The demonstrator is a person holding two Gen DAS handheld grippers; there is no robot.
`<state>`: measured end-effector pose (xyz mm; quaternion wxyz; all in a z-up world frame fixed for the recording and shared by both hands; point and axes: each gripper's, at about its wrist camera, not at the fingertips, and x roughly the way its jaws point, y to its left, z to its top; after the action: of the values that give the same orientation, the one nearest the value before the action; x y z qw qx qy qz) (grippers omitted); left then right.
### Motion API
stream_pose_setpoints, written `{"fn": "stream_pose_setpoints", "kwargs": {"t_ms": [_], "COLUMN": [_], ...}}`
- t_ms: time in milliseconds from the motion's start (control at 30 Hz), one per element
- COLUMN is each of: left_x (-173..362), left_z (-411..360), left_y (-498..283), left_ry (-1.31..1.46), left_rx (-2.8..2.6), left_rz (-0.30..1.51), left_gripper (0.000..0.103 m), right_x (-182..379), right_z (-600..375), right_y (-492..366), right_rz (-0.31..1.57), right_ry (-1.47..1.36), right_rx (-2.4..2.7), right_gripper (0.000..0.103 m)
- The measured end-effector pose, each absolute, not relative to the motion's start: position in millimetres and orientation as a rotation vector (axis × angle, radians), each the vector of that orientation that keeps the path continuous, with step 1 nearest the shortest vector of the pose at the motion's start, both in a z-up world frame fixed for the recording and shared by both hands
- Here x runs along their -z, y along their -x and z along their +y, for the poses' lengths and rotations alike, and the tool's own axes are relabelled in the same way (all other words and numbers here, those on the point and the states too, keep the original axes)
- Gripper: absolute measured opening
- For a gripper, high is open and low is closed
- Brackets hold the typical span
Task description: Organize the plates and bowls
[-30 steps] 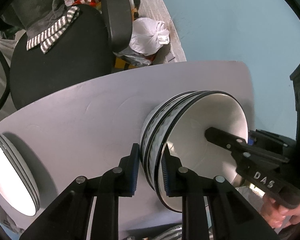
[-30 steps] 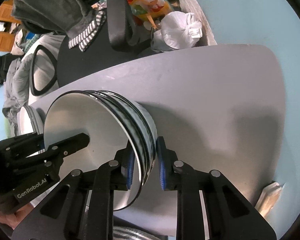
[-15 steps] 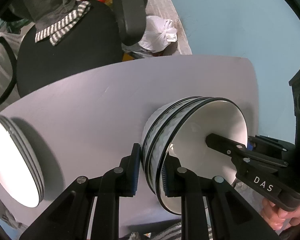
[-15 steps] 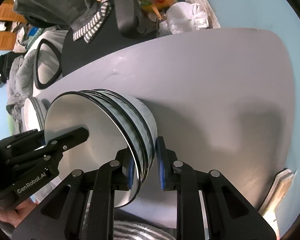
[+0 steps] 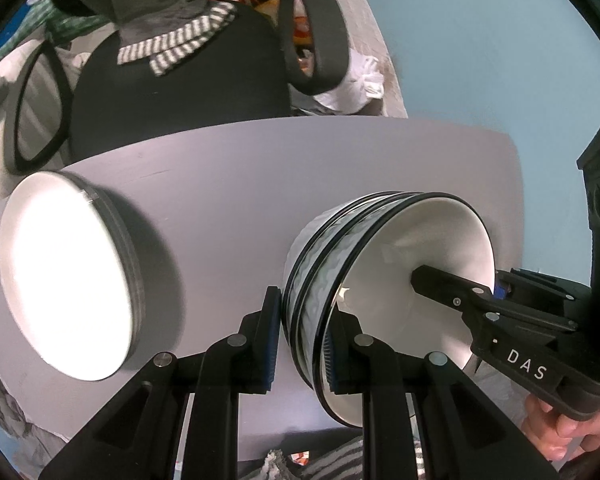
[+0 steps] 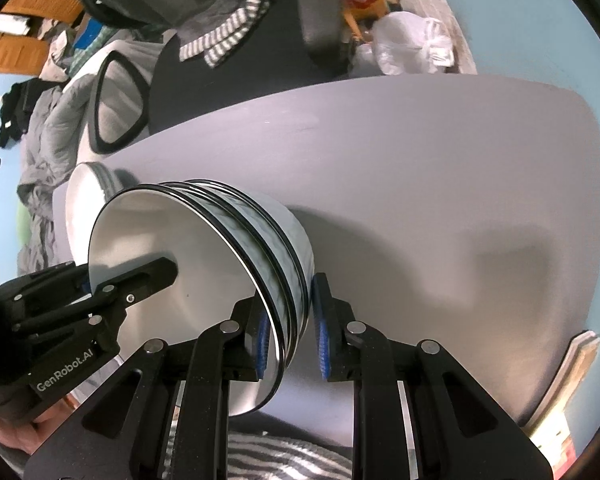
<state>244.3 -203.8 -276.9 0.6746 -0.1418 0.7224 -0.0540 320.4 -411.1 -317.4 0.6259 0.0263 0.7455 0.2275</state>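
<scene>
A stack of nested white bowls with black rims [image 5: 384,264] is held between both grippers above the grey table [image 5: 260,168]. My left gripper [image 5: 300,340] is shut on the stack's rim on one side. My right gripper [image 6: 290,334] is shut on the opposite rim; the bowl stack shows in the right wrist view [image 6: 220,264] too. A stack of white plates [image 5: 68,272] lies on the table to the left of the bowls, and its edge shows in the right wrist view [image 6: 88,184] behind the bowls.
A black office chair [image 5: 180,88] with a grey striped garment stands beyond the table's far edge. A white plastic bag [image 6: 412,44] lies on the floor by the blue wall. A striped cloth [image 6: 284,456] lies below the table's near edge.
Both grippers have carried the bowl stack leftwards towards the plates; the plate stack now fills more of the left wrist view. Both grips are unchanged.
</scene>
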Motion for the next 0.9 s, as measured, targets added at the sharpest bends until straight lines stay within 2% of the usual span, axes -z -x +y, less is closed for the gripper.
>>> {"fn": "stream_pose_setpoints", "kwargs": {"t_ms": [533,900], "left_x": [247,252], "left_z": [-85,-16], "left_y": [-205,-186], "left_ry": [0.400,0.433], "left_rx": [-0.008,-0.061], "left_rz": [1.547,1.531], "left_gripper": [0.018,0.018], "right_x": [285,282], "right_z": [-288,-215], "right_y": [-300,-286], "right_rz": [1.651,1.640], "right_ry": [0.043,0.096], "right_rx": [-0.636,-0.675], "right_gripper": [0.019,0.019]}}
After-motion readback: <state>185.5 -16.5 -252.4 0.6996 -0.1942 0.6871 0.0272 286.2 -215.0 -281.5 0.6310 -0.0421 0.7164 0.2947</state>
